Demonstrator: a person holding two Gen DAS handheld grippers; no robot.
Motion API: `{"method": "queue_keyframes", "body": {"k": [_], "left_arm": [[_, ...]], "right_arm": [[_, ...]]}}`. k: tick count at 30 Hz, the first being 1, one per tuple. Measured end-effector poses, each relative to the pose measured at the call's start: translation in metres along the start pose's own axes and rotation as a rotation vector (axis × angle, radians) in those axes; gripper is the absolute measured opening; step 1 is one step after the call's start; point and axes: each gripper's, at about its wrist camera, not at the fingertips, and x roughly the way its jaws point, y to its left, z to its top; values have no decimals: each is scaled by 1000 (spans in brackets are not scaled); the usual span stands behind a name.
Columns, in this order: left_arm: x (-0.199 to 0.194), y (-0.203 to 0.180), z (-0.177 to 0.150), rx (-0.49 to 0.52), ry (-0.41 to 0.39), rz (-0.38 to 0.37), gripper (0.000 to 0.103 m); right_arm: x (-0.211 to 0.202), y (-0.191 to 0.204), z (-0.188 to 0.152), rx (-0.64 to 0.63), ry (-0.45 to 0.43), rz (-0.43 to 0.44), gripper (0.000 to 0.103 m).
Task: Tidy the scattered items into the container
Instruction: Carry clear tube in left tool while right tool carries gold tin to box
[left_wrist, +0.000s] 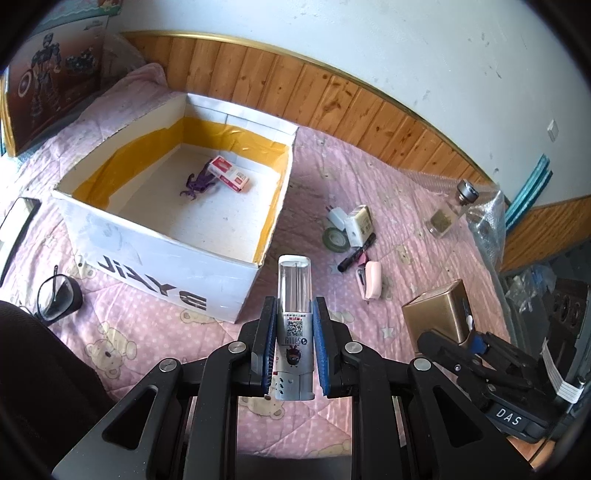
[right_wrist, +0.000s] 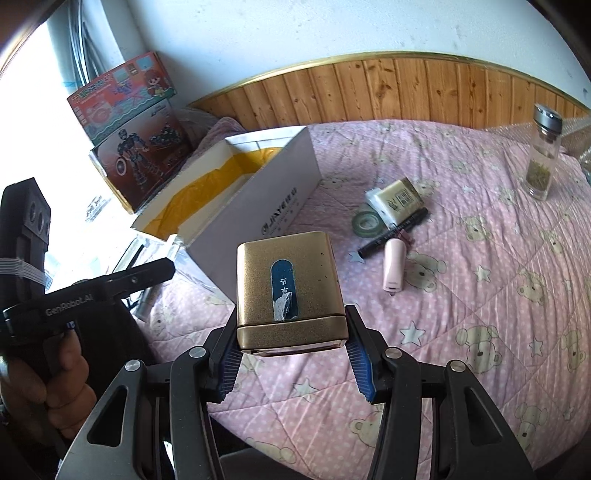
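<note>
My left gripper (left_wrist: 294, 354) is shut on a clear-and-silver lighter (left_wrist: 294, 314), held above the pink quilt just in front of the white cardboard box (left_wrist: 155, 266). Inside the box lie a red-and-white small carton (left_wrist: 229, 174) and a purple toy (left_wrist: 198, 182). My right gripper (right_wrist: 293, 363) is shut on a gold tin (right_wrist: 290, 284), lifted off the bed; the same gold tin (left_wrist: 437, 312) shows at the right of the left wrist view. The box (right_wrist: 255, 206) stands ahead and to the left of the tin.
Loose on the quilt: a tape roll (left_wrist: 335, 239), a cream pack (right_wrist: 400, 199), a black pen (right_wrist: 397, 230), a pink stapler (left_wrist: 371, 278), a glass bottle (right_wrist: 541, 162). Eyeglasses (left_wrist: 55, 295) lie left of the box. Toy boxes (right_wrist: 136, 158) and a wood-panelled wall stand behind.
</note>
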Motion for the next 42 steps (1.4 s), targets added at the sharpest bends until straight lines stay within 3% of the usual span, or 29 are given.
{"method": "queue_keyframes", "body": {"k": [8, 15, 42], "left_arm": [[-11, 23, 7, -44, -25, 5, 19], [-10, 41, 16, -70, -18, 56, 19], [-15, 77, 60, -27, -46, 147, 19]], "right_arm": [[-3, 27, 14, -59, -6, 30, 52], [1, 45, 27, -101, -6, 49, 52], [30, 107, 72, -194, 1, 123, 52]]}}
